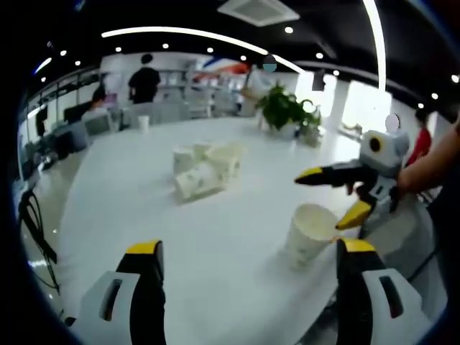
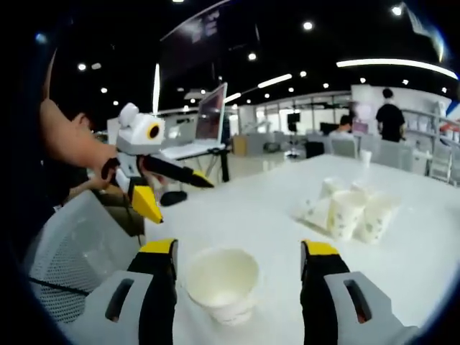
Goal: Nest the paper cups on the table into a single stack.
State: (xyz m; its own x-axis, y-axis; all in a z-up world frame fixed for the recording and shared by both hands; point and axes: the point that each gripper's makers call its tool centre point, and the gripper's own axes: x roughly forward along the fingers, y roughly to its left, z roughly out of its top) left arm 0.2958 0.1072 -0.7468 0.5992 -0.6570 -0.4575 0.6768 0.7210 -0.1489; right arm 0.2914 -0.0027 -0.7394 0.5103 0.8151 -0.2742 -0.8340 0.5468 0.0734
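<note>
1. White table (image 1: pixel 237 237) spans both views, wide and glossy
2. Paper cups, a loose cluster (image 1: pixel 205 171) mid-table, some upright, some tipped over
3. Right gripper (image 2: pixel 237 269) has its jaws apart on either side of a single upright cup (image 2: pixel 221 282) near the table edge, not touching it
4. Left gripper (image 1: pixel 248 262) has its jaws apart and holds nothing, well short of the cluster
5. Risk: closing hard could crush the thin cup, or a nudge could tip it off the nearby edge
</note>
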